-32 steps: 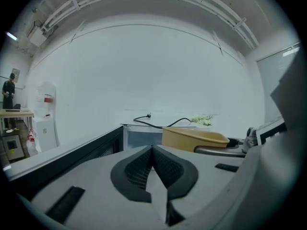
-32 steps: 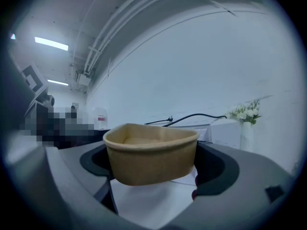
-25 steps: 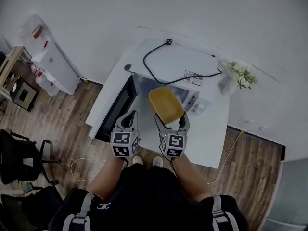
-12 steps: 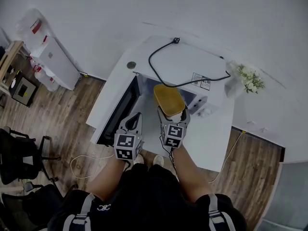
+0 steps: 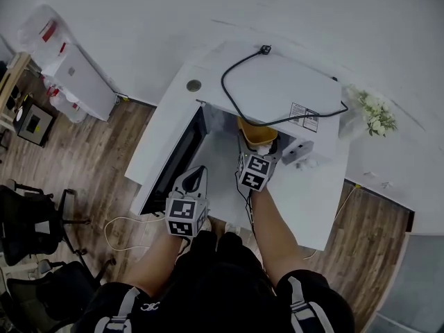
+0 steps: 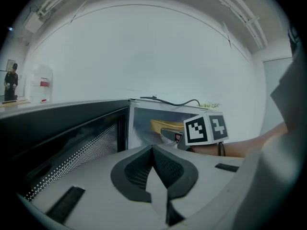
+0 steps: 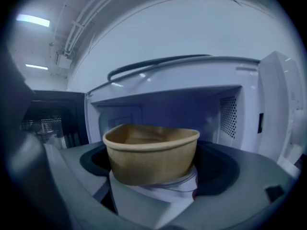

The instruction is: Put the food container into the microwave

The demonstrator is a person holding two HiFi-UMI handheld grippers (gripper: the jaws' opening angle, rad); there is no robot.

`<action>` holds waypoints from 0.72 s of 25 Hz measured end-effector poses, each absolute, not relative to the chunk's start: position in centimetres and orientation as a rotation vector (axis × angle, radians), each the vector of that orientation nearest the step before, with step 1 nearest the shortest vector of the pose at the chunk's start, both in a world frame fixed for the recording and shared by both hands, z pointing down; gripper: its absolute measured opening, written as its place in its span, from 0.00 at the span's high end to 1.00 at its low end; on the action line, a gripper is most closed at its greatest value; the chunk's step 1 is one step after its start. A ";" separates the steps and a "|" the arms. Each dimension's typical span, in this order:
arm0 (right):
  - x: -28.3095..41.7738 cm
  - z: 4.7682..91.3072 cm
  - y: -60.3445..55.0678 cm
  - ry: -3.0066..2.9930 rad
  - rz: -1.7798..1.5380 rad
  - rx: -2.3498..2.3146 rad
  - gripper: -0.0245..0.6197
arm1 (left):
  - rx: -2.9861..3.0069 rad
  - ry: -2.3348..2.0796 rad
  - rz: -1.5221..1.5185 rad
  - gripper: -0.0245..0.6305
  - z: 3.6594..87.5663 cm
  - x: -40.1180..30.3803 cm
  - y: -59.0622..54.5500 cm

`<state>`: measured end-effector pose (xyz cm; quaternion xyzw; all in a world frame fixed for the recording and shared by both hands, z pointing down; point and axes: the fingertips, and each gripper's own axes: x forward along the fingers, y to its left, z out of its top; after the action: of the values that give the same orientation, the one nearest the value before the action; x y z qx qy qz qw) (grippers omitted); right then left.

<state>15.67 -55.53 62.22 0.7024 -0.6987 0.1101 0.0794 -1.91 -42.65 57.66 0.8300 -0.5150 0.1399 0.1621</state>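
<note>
The head view is looking steeply down from above the person, taking in the whole white table (image 5: 309, 203) and the microwave (image 5: 277, 92) from well off. The left gripper view is riding low on the left gripper (image 6: 153, 150), facing almost level along the open microwave door (image 6: 62, 138) toward the cavity (image 6: 144, 123). The right gripper view is sitting close at the cavity's mouth, the food container (image 7: 151, 152) filling its foreground. All three views are sharing the cavity and the container. The marker cube (image 6: 206, 128) of the right gripper (image 5: 258, 144) is showing in the head and left gripper views.
</note>
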 end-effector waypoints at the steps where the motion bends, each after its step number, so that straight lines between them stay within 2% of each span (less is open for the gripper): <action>1: 15.7 62.6 -56.1 -2.083 0.335 2.107 0.15 | 2.365 -1.472 0.401 0.96 57.9 -2.0 -42.7; 18: 16.4 68.5 -60.6 -1.880 0.433 2.078 0.14 | 2.329 -1.495 0.429 0.96 59.4 -3.3 -42.6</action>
<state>16.42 -60.60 68.50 0.7242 -0.6554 0.1508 0.1525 -3.32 -42.63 59.38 0.8195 -0.5261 0.1511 0.1698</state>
